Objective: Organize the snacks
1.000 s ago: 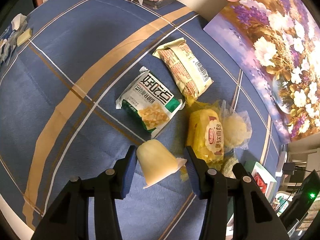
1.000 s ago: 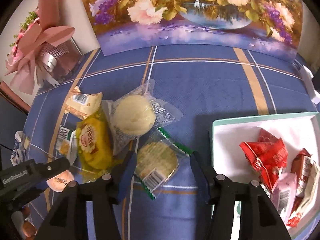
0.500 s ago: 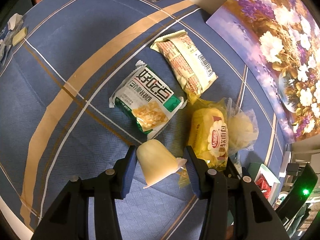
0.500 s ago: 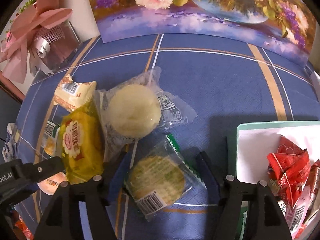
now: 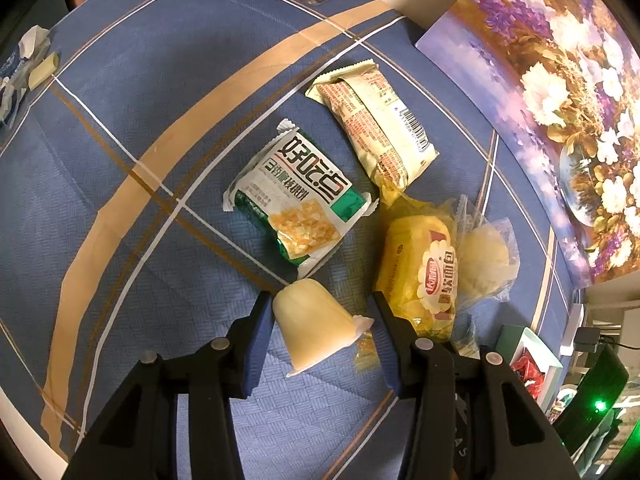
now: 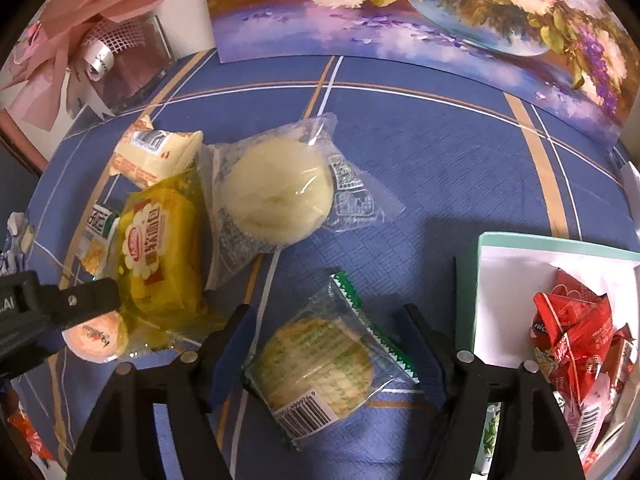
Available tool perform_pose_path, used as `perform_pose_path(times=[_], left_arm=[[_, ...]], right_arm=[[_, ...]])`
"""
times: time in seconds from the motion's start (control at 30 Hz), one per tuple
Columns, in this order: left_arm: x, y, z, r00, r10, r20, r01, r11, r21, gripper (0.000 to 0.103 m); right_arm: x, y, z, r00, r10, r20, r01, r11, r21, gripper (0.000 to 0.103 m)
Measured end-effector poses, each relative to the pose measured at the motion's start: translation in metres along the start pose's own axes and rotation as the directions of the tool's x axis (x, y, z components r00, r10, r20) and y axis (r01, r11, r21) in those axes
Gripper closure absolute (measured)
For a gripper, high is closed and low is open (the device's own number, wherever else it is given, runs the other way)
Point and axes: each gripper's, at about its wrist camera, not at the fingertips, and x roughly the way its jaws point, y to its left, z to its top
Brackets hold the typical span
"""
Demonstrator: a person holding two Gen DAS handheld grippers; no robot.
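My left gripper [image 5: 320, 312] is open around a pale yellow jelly cup [image 5: 314, 326] lying on the blue cloth; the jaws stand either side of it, apart from it. Beyond lie a green-white snack pack [image 5: 298, 204], a beige wrapped cake [image 5: 376, 120], a yellow bread pack [image 5: 420, 276] and a clear-wrapped bun [image 5: 484, 256]. My right gripper [image 6: 328, 320] is open around a round cracker in a clear green-edged wrapper [image 6: 324, 360], its jaws wide on both sides. The bun [image 6: 276, 192], yellow pack [image 6: 160, 252] and jelly cup [image 6: 94, 338] show left of it.
A white box with a teal rim [image 6: 480, 276] holds red snack packets [image 6: 572, 328] at the right. A flower painting [image 6: 420, 12] leans at the back. A pink gift bouquet [image 6: 92, 36] stands at the back left. Small wrappers [image 5: 28, 60] lie at the cloth's far left edge.
My right gripper has moved forward and down, so its jaws now stand on both sides of the cracker pack. My left gripper has barely shifted and stays open around the jelly cup.
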Motion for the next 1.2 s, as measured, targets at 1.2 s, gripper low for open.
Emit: perform_pose_path(times=[1.2], left_arm=[[0.011,0.033,-0.006,0.996,-0.069,-0.049,0.065,0.995,-0.077,0.054]], right_arm=[[-0.005,0.021,-0.042,0.996,-0.029,-0.084,0.015,0.987,-0.159,0.013]])
